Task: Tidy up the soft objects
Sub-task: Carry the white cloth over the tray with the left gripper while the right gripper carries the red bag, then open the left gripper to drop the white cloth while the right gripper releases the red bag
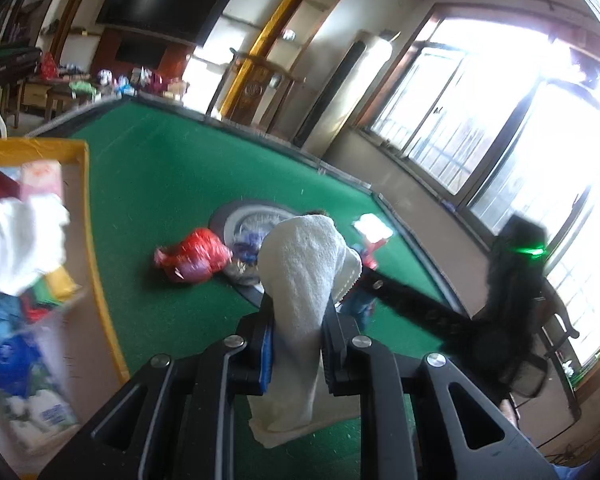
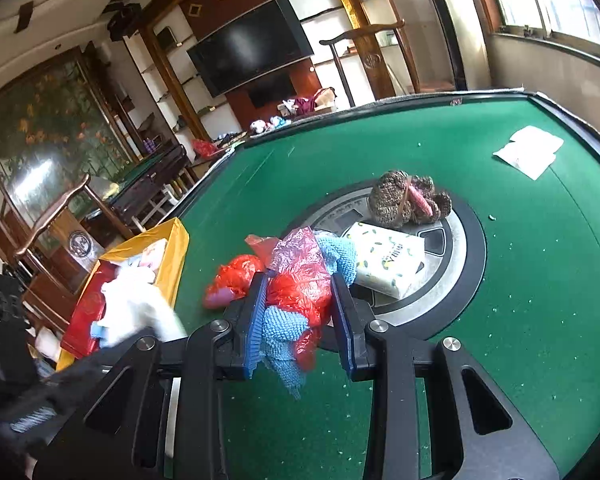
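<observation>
My left gripper is shut on a white towel that hangs down above the green table. My right gripper is shut on a red plastic bag bunched with a light blue cloth, held above the table. A yellow box with soft items, including a white cloth, stands at the table's left; it also shows in the left wrist view. Another red bag lies on the table centre. A tissue pack and a brown knitted item lie on the round centre plate.
White paper lies near the table's far right edge. The right gripper's body shows in the left wrist view. Wooden chairs and a second table stand beyond the table's left side.
</observation>
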